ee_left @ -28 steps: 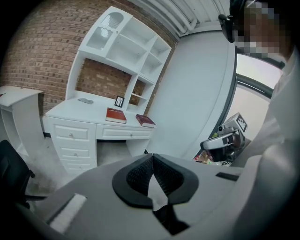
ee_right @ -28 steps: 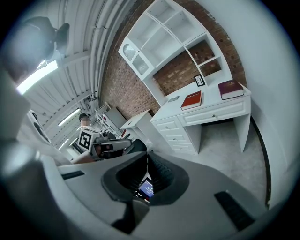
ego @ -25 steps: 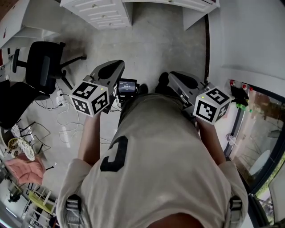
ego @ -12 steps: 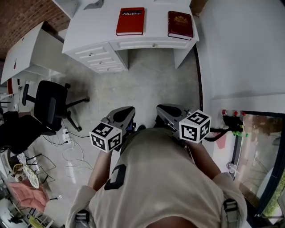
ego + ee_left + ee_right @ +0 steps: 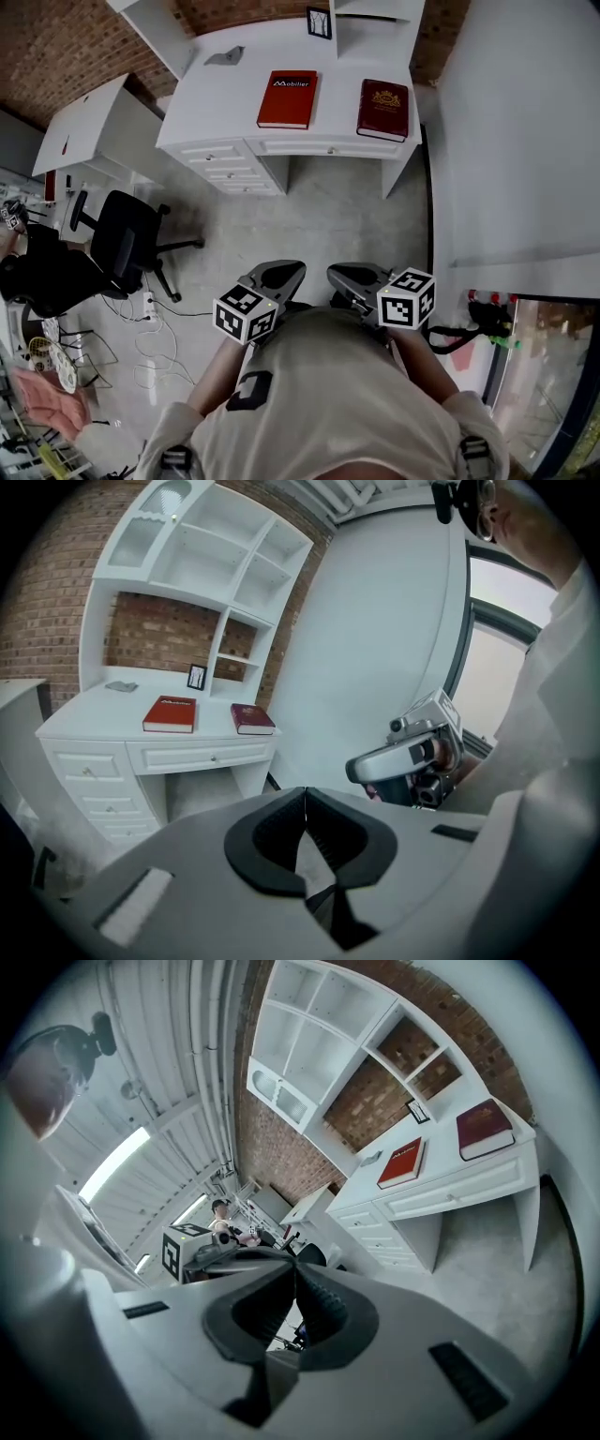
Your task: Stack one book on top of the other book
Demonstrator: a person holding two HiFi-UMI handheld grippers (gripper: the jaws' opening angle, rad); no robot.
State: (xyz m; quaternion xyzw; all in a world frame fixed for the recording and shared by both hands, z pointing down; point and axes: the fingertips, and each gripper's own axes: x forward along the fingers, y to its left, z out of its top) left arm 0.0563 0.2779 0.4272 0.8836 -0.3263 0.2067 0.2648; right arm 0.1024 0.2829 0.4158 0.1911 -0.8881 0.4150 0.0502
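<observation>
Looks like just the approach: the red book (image 5: pixel 288 98) and maroon book (image 5: pixel 382 110) lie side by side, apart, on the white desk (image 5: pixel 225 112), well ahead of the left gripper (image 5: pixel 305 808) and right gripper (image 5: pixel 292 1283), both closed up empty, so next means getting close and opening one.

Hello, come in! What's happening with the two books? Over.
Left gripper and right gripper both shut, empty. Red book and dark red book side by side on white desk, not stacked. Office chair off left, not blocking.
</observation>
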